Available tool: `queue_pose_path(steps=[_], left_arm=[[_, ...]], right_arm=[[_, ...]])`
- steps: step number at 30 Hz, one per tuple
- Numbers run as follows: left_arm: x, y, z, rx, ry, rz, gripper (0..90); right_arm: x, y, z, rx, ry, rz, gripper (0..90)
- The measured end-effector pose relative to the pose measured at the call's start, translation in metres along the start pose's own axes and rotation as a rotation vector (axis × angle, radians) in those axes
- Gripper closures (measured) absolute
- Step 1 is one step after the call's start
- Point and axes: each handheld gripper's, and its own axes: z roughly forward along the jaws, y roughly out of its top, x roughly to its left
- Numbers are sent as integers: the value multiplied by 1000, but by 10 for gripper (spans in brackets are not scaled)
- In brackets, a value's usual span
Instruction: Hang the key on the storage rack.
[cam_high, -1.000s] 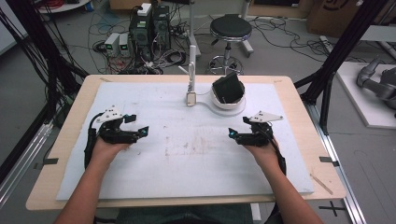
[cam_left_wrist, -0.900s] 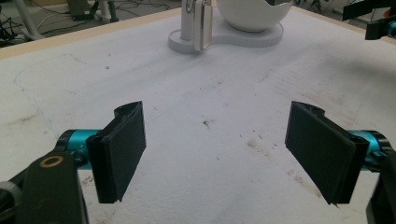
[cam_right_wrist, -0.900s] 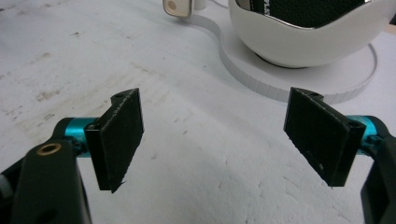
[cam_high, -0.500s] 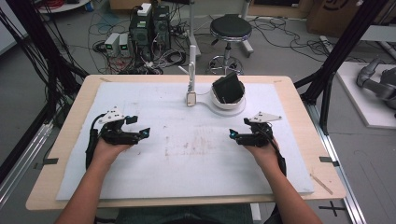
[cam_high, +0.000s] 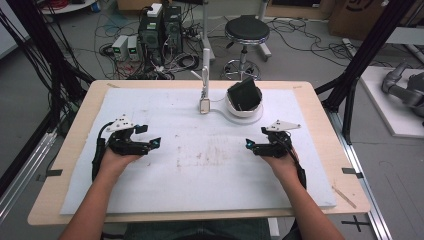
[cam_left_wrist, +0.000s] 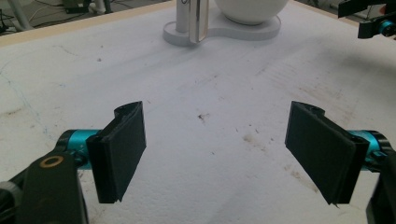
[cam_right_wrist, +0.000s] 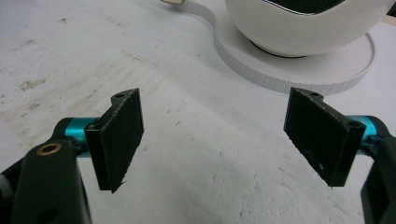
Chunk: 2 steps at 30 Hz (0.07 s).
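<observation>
Nothing has moved since the earlier frame; both hands rest as before on the white sheet (cam_high: 200, 165) covering the tabletop (cam_high: 75, 115); the white stand (cam_high: 243, 106) at the far edge is cut off in both gripper views, its dark contents hard to make out; left tongs (cam_high: 154, 143) and right tongs (cam_high: 249, 145) gape wide, empty, well short of the stand on either side.
</observation>
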Motion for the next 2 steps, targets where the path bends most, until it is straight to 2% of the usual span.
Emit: queue_pose_path(steps=[2], left_arm=[[0, 0, 0, 1, 1, -3, 204]], right_arm=[[0, 0, 0, -1, -1, -3, 203]])
